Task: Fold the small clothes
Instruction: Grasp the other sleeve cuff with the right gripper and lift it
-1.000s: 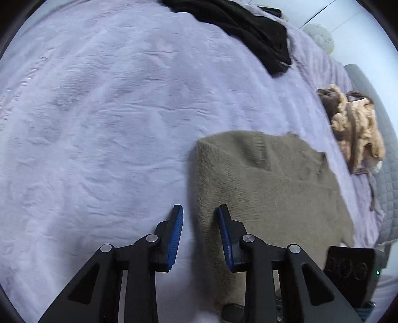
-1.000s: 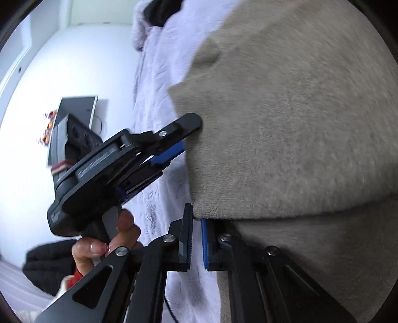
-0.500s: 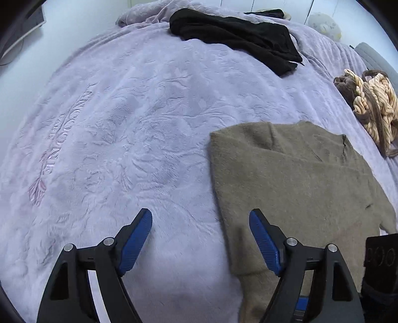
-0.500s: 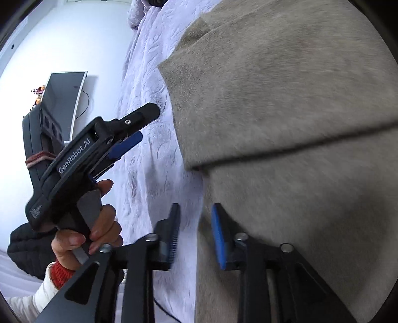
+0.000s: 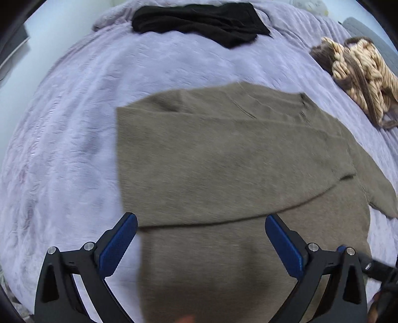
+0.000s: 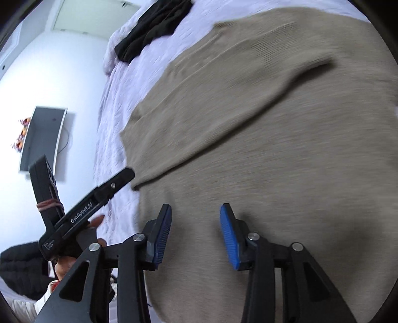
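Observation:
A taupe knit sweater [image 5: 223, 169] lies flat on the lilac bedspread [image 5: 74, 124], its upper part folded down over the lower part, the fold's edge crossing just ahead of my fingers. My left gripper [image 5: 201, 223] is wide open and empty above the sweater's near part. My right gripper [image 6: 196, 213] is open and empty, hovering over the same sweater [image 6: 273, 124]. The left gripper also shows in the right wrist view [image 6: 109, 188], beside the sweater's left edge.
A black garment [image 5: 199, 22] lies at the far end of the bed. A tan and brown chunky knit [image 5: 360, 72] lies at the right edge. A wall monitor [image 6: 42, 139] hangs beyond the bed's left side.
Both grippers have let go of the sweater's edge and opened. The folded-over part now lies flat, and both grippers have drawn back over the near part.

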